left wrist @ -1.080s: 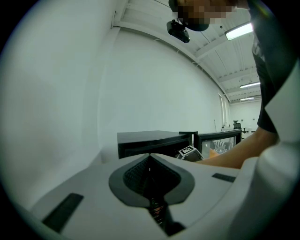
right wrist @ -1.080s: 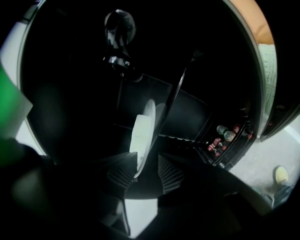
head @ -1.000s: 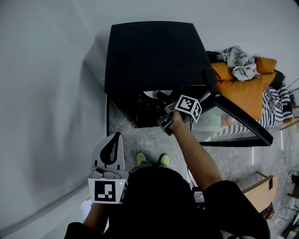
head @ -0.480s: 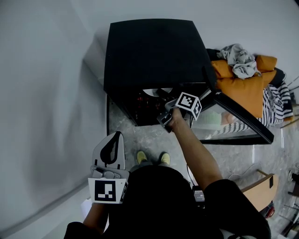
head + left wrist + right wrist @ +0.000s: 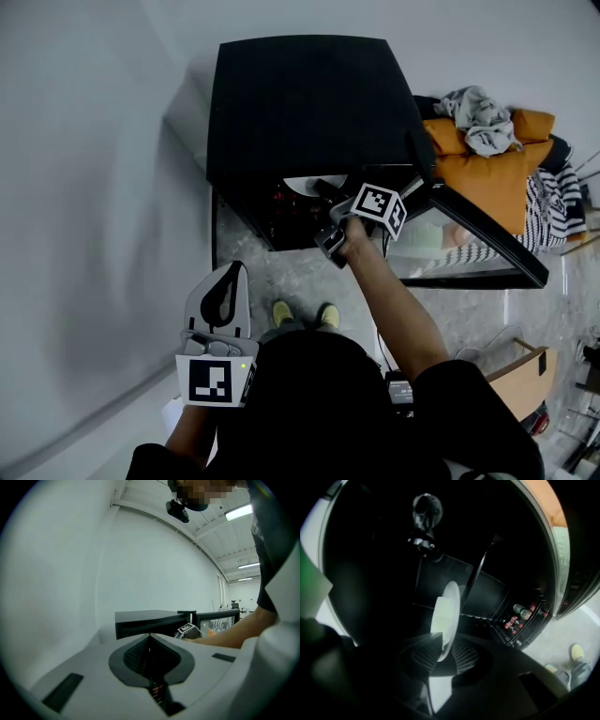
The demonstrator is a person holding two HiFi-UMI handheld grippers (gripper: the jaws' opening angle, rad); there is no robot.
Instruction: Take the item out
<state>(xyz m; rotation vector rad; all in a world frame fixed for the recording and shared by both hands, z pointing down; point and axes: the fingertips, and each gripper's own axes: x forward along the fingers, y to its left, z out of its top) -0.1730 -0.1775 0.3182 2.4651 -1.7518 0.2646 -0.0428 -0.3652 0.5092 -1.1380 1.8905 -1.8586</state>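
White, glazed and smooth: the plate (image 5: 445, 616) is a thin round disc, and in the right gripper view I meet it nearly edge-on, its rim running from 6 o'clock up to 12 o'clock, straight away from me. Its near edge sits between the ribbed dark fingers (image 5: 417, 654) of my right gripper (image 5: 440, 652). They are closing round that rim now. One pad looks to be against it, but I can't say both are pressing yet.

In the head view the plate shows as a pale crescent at the mouth of the matt black cabinet (image 5: 300, 103), at 12 o'clock from my body. The glass door (image 5: 469, 248) is swung open towards 3 o'clock. My right arm is the one reaching in. The pull out should run back along the plate's own plane, towards 6 o'clock, and a slick glaze held on a narrow edge may slip or tip.

My left gripper (image 5: 225, 300) hangs at 7 o'clock, well apart from the cabinet, fingers together on nothing.

Small bottles and red cans (image 5: 520, 613) sit in a rack at 4 o'clock in the right gripper view.
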